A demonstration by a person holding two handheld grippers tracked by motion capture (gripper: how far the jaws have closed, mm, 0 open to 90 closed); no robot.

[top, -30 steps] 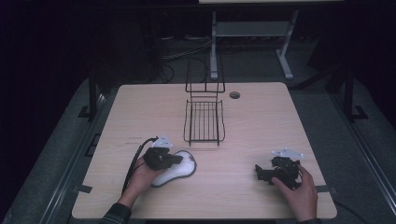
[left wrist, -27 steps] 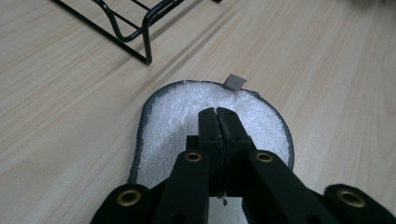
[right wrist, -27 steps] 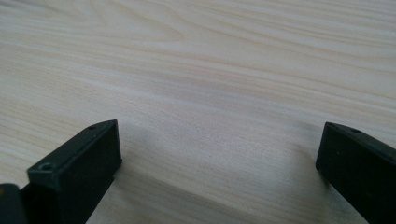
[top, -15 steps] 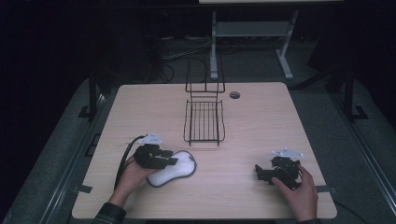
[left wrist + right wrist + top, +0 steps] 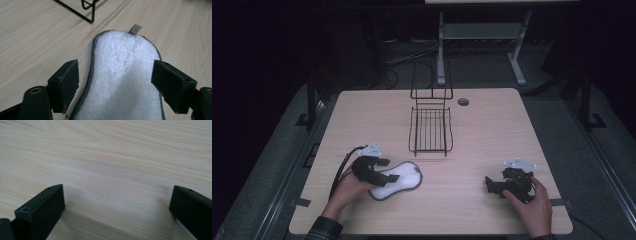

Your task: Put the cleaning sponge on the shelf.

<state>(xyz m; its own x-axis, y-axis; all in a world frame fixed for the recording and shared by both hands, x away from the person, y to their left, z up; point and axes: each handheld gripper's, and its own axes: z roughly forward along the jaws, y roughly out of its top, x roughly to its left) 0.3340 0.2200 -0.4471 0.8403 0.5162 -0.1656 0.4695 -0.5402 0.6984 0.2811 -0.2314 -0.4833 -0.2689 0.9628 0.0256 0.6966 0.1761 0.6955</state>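
A white fleecy insole-shaped pad with a dark edge lies flat on the wooden table, front left of centre. My left gripper hovers over its near end, jaws open. In the left gripper view the pad runs between the two spread jaws, a small grey tab at its far tip; the left gripper holds nothing. My right gripper rests low at the front right, open over bare wood; its midpoint has nothing in it.
A black wire rack stands at the table's centre back, its corner just beyond the pad. A round cable hole sits behind it on the right. The floor beyond is dark, with a grey stand.
My left gripper has drawn back toward the table's left along the pad and now sits over its near end. The right gripper has stayed in place.
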